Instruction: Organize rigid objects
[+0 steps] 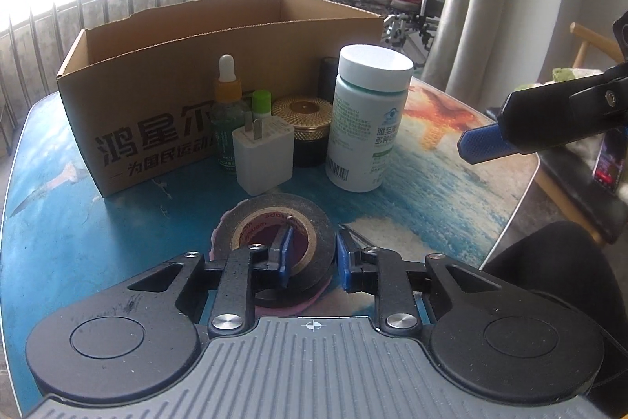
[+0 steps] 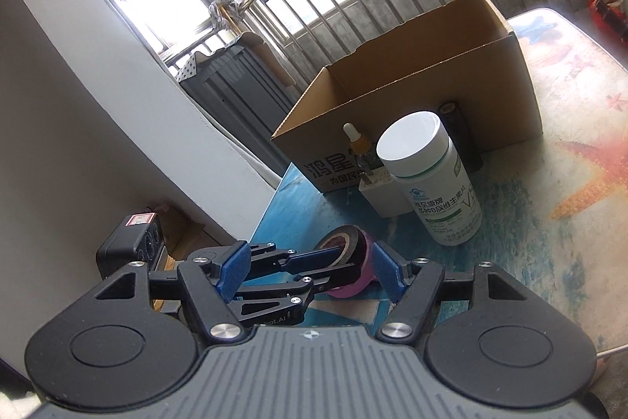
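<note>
A black tape roll [image 1: 280, 222] lies on a pink tape roll [image 1: 274, 305] on the blue table. My left gripper [image 1: 310, 254] is shut on the black tape roll: one finger sits in its hole, the other outside its right wall. The rolls also show in the right wrist view [image 2: 347, 262] with the left gripper's fingers [image 2: 314, 258] on them. My right gripper [image 2: 310, 271] is open and empty, off to the right above the table; one of its fingers [image 1: 482, 142] shows in the left wrist view.
An open cardboard box [image 1: 157, 73] stands at the back. In front of it stand a dropper bottle [image 1: 227, 105], a green-capped tube [image 1: 261, 103], a white charger plug [image 1: 263, 154], a gold-lidded jar [image 1: 304, 124], a white pill bottle [image 1: 367, 120] and a black cylinder [image 1: 325, 77].
</note>
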A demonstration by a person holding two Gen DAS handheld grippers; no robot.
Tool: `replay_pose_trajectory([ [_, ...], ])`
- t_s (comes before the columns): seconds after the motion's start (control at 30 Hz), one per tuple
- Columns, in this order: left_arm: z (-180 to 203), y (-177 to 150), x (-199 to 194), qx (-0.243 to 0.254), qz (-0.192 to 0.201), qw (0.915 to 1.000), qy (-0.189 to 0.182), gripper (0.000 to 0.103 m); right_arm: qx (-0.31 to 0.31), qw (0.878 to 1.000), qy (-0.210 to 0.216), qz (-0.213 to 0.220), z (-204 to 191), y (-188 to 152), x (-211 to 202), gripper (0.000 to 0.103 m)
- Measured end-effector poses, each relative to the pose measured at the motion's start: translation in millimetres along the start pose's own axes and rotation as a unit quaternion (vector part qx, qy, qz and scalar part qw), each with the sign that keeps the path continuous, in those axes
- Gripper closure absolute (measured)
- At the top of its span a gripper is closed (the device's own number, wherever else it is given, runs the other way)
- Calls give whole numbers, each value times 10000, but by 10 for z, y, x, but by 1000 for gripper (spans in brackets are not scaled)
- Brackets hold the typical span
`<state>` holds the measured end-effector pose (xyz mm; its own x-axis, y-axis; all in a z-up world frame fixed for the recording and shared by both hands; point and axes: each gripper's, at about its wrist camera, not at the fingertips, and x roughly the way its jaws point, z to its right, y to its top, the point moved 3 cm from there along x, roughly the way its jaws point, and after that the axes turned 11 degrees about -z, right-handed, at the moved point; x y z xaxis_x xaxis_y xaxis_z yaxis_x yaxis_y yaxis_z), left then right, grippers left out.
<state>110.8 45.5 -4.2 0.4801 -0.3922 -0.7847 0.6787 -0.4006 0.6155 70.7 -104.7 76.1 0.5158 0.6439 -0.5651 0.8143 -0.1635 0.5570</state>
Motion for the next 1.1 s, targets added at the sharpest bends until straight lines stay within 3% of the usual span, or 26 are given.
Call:
replay_pose_trajectory([
  [0.17,10,-9,-16,24,56,10000,31,85,-92,9999,-29,-105,-39,-19,105,32],
  [0.47,260,-61,-247,840,504,9938,529,86,181,9995,120,-217,8,54,333,32],
  [0.67,562,-218,-365,1732,779,9762,1049,86,460,9977,456,-212,76,66,528,34],
  [0.73,672,-252,-418,2110,849,9663,1204,86,447,9969,620,-179,78,63,547,47],
  [0.8,746,-248,-489,2277,911,9611,1267,86,342,9975,604,-163,48,79,537,53],
  [0.83,765,-232,-524,2331,962,9583,1340,86,249,9982,531,-123,12,84,518,63],
  [1.1,732,204,-731,2828,1209,9341,1815,86,-280,9991,328,20,-314,445,273,64],
])
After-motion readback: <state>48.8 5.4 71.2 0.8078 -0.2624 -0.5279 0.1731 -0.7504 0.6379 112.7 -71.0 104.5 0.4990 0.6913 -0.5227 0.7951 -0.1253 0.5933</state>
